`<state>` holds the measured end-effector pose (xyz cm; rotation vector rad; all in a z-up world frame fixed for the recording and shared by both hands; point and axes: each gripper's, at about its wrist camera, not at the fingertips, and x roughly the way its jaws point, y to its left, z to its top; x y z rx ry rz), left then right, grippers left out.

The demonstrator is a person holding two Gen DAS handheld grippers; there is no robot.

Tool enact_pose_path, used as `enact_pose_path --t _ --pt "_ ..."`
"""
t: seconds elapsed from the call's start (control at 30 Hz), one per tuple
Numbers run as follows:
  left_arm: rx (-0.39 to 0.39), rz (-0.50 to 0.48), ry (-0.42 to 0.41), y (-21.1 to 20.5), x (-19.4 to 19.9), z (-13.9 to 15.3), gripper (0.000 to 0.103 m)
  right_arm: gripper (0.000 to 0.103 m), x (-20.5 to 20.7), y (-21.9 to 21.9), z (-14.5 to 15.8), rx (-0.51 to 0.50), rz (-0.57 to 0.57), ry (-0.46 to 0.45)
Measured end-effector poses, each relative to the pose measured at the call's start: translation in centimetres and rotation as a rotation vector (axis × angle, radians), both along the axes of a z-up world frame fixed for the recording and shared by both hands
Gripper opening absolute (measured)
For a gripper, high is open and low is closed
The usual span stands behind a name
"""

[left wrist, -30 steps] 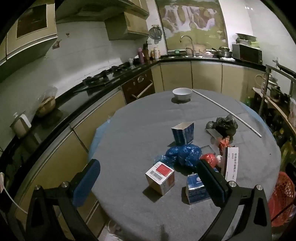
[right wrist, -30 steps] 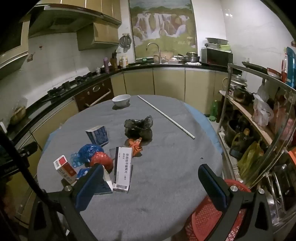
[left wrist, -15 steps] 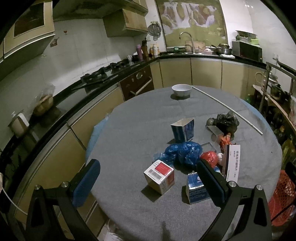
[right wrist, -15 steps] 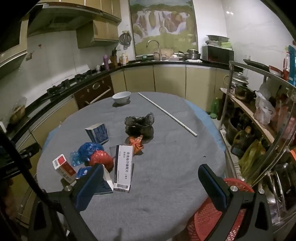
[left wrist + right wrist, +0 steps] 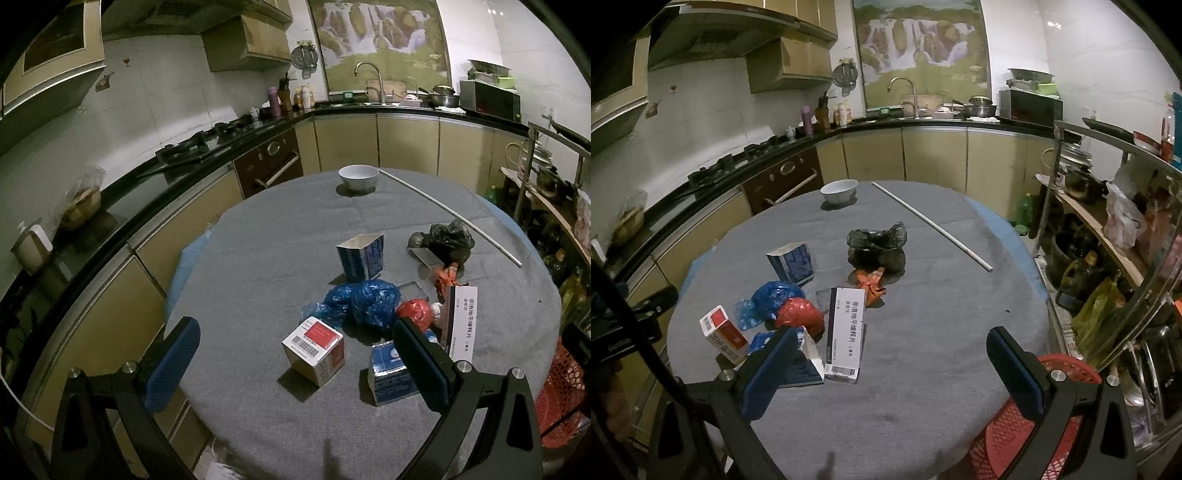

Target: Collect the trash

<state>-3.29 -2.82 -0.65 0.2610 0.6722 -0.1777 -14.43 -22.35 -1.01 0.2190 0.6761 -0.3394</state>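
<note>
Trash lies clustered on the round grey table [image 5: 258,258]: a red-and-white box [image 5: 314,345], a blue crumpled bag [image 5: 364,301], a red bag [image 5: 415,312], an open blue carton [image 5: 362,256], a small blue carton [image 5: 389,373], a long white box [image 5: 460,319], an orange wrapper [image 5: 871,282] and a black bag [image 5: 445,240]. My left gripper [image 5: 295,365] is open and empty, hovering near the red-and-white box. My right gripper [image 5: 890,369] is open and empty above the table's near edge, beside the long white box [image 5: 847,330].
A red mesh basket [image 5: 1027,424] stands below the table's right edge, also visible as the red basket [image 5: 557,398]. A white bowl [image 5: 357,177] and a long white rod [image 5: 454,216] lie at the far side. Kitchen counters [image 5: 166,166] curve left; a cluttered shelf [image 5: 1108,229] stands right.
Both grippers have drifted slightly, so the table and trash sit a little differently in each view. Nothing on the table has moved and both stay open.
</note>
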Motion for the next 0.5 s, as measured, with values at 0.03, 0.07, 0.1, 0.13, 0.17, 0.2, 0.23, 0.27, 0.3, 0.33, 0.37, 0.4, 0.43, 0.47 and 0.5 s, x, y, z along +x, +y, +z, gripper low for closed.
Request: enact_pose_path --t 0.03,0.07,0.1,0.13,0.17,0.2,0.23,0.27,0.3,0.33,0.37,0.4,0.43,0.47,0.5 --pt "0.000 -0.001 0.000 -0.02 0.03 -0.02 0.103 0.103 0.02 0.04 -0.02 0.002 0.000 0.001" --pt "-0.001 -0.003 0.001 -0.03 0.04 -0.01 0.103 0.103 0.05 0.09 0.00 0.003 0.000 0.002" --pt "-0.002 -0.004 0.002 -0.02 0.07 -0.03 0.103 0.103 0.09 0.17 0.00 0.002 0.000 0.001" --pt "-0.002 -0.004 0.003 -0.02 0.11 -0.03 0.103 0.103 0.14 0.25 0.00 0.002 0.001 0.002" --pt "-0.003 -0.004 0.003 -0.04 0.11 -0.03 0.103 0.103 0.14 0.26 -0.01 0.002 0.003 0.002" --pt "-0.002 -0.005 0.002 -0.04 0.11 -0.04 0.103 0.103 0.23 0.29 -0.02 0.002 0.004 0.003" --pt "0.000 -0.006 0.002 -0.09 0.10 -0.06 0.103 0.103 0.25 0.33 0.02 0.002 0.005 0.002" --pt "0.000 -0.006 0.002 -0.10 0.18 -0.15 0.103 0.103 0.29 0.35 0.03 0.003 0.006 0.002" --pt "-0.001 -0.007 0.003 -0.09 0.21 -0.17 0.103 0.103 0.34 0.41 0.02 0.003 0.007 0.002" --pt "-0.001 -0.007 0.004 -0.14 0.22 -0.22 0.103 0.103 0.39 0.47 0.00 0.005 0.008 0.003" --pt "0.000 -0.008 0.004 -0.14 0.27 -0.25 0.103 0.103 0.45 0.51 -0.02 0.006 0.009 0.004" --pt "0.001 -0.008 0.006 -0.16 0.32 -0.31 0.103 0.103 0.51 0.56 -0.03 0.008 0.010 0.005" --pt "0.001 -0.008 0.008 -0.18 0.37 -0.37 0.103 0.103 0.59 0.61 -0.04 0.009 0.012 0.007" --pt "0.000 -0.008 0.011 -0.11 0.46 -0.37 0.103 0.103 0.70 0.65 -0.10 0.011 0.013 0.008" --pt "0.000 -0.008 0.013 -0.13 0.52 -0.43 0.103 0.103 0.77 0.70 -0.14 0.013 0.015 0.010"
